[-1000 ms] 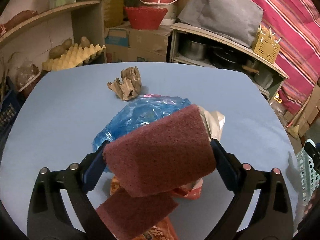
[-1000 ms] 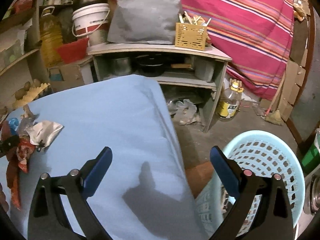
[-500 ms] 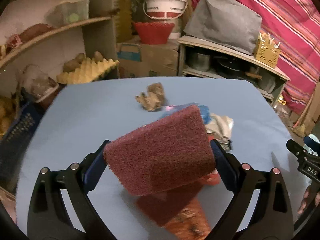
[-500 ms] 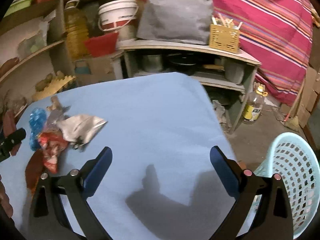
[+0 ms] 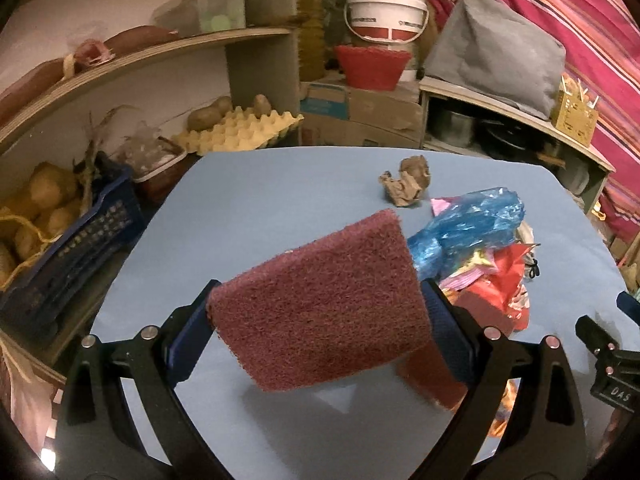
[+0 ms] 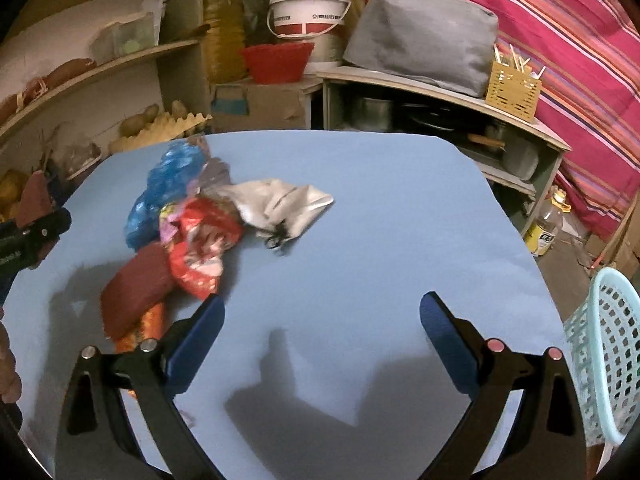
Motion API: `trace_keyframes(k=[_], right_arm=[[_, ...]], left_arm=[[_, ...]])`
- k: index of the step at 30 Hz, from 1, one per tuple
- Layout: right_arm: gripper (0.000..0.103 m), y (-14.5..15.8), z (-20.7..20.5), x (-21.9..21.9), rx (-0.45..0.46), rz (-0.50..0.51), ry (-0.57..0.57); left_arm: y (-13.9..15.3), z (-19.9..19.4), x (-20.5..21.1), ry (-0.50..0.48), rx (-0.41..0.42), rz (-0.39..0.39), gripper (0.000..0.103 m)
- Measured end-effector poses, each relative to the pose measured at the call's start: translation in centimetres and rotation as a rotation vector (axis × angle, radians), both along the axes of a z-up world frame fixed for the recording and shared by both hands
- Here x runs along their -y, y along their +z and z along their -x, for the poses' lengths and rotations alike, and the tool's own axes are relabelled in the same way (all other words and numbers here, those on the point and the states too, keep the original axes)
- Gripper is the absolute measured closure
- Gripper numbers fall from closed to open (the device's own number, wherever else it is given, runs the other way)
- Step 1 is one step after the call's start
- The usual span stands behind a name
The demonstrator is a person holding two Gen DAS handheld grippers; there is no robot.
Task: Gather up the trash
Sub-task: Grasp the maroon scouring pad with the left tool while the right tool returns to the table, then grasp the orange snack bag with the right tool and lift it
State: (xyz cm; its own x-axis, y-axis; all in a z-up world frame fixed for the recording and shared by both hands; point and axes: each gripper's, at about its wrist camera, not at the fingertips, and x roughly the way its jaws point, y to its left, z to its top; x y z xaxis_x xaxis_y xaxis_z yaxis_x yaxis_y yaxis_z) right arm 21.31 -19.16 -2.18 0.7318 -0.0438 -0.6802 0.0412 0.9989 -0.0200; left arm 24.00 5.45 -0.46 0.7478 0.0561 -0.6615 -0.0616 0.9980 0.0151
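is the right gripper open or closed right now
Open. The right gripper has its blue fingers spread wide with only bare table between them.

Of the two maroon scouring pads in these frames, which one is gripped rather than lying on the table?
The larger-looking maroon scouring pad, clamped off the table in the left gripper. The other maroon pad lies flat on the blue table, against the red snack wrapper.

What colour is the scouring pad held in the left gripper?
Maroon scouring pad; clearest in the left wrist view.
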Motion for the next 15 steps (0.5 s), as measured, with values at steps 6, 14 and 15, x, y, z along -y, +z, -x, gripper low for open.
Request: trace_keyframes(k=[6, 14, 15], right_arm=[[0.007, -1.0, 0.5, -2.8, -0.038, -0.043, 0.089], [0.036, -3.2, 0.6, -6.9, -0.127, -0.037, 0.152], [0.043, -3.3, 0.6, -7.2, -0.133, -0.044, 0.157]], left_arm=[[-0.5, 1.4, -2.3, 0.022, -0.004, -0.003, 0.01], [-0.3, 3.0, -4.0, 0.034, -0.001, -0.024, 0.01], [-0.2, 3.1, -4.2, 0.034, 0.001, -0.022, 0.01]])
